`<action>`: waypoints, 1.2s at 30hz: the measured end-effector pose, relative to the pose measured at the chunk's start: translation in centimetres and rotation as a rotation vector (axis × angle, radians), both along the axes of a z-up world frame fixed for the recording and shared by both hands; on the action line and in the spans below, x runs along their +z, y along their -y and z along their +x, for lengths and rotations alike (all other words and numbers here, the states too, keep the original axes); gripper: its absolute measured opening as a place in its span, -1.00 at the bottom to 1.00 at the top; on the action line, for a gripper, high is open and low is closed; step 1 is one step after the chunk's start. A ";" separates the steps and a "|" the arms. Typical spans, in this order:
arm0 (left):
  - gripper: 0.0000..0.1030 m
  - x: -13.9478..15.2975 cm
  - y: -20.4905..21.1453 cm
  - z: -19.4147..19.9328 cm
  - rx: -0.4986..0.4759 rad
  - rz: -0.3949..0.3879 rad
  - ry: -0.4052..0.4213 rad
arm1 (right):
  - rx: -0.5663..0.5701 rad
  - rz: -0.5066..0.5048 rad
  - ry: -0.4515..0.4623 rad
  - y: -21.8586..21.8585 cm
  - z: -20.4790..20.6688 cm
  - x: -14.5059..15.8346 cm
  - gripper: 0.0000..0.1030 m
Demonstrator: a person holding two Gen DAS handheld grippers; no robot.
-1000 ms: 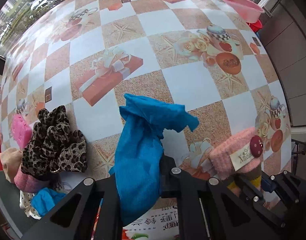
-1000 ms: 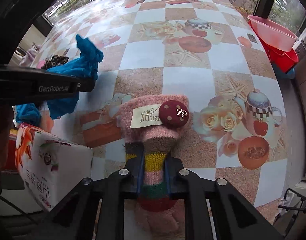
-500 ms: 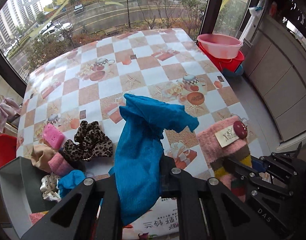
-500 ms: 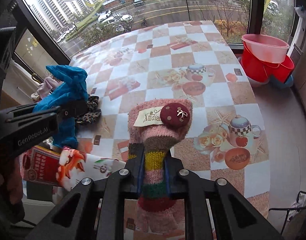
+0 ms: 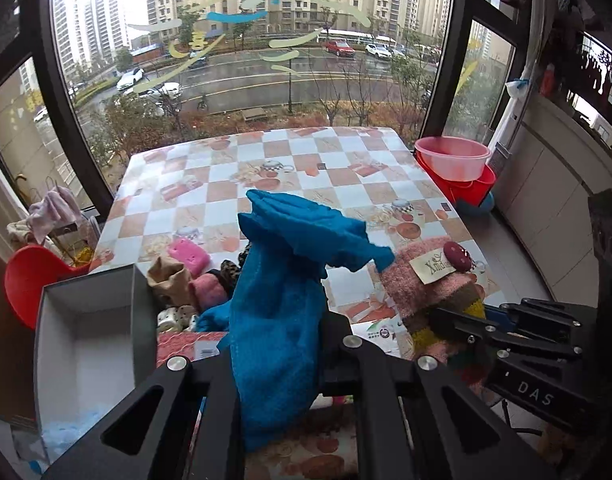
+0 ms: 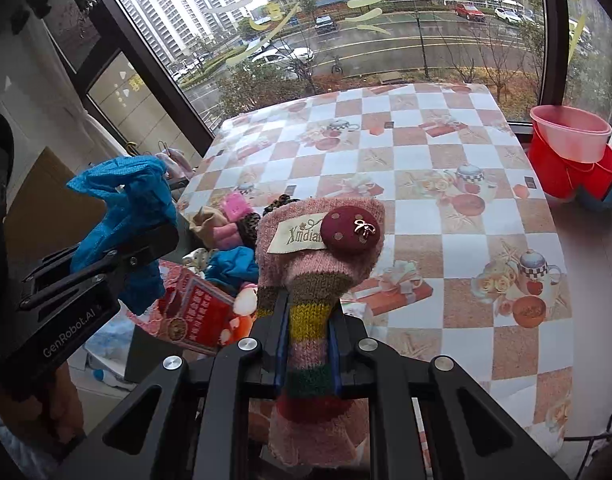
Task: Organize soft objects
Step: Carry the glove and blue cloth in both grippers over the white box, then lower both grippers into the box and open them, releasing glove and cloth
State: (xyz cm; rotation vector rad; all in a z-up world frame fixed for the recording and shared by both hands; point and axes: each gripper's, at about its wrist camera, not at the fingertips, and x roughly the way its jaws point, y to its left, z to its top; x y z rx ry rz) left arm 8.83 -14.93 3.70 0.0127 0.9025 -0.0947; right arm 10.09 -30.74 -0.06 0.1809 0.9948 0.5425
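My left gripper (image 5: 278, 320) is shut on a blue fleece sock (image 5: 290, 272), held up in the air over the near edge of the table. My right gripper (image 6: 308, 312) is shut on a pink knitted sock (image 6: 318, 240) with striped bands, a cloth label and a maroon button, also lifted off the table. In the right wrist view the left gripper (image 6: 146, 248) with the blue sock (image 6: 126, 200) hangs to the left, apart from the pink one. In the left wrist view the right gripper (image 5: 446, 316) and pink sock (image 5: 422, 272) are at the right.
A pile of soft items (image 5: 188, 256), pink, tan, leopard and blue, lies at the near left of the checkered table (image 5: 306, 152). An open grey box (image 5: 94, 320) stands beside it. A red printed pack (image 6: 198, 312) lies below. Pink and red basins (image 5: 452, 158) sit right of the table.
Both grippers have risen and drawn back from the table, each keeping its sock. The views now take in the whole table, the window and the grey box.
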 end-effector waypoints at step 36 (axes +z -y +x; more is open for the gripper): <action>-0.81 -1.9 -21.3 -13.8 0.470 -0.026 0.065 | 0.364 0.076 0.070 -19.5 -7.2 3.9 -0.65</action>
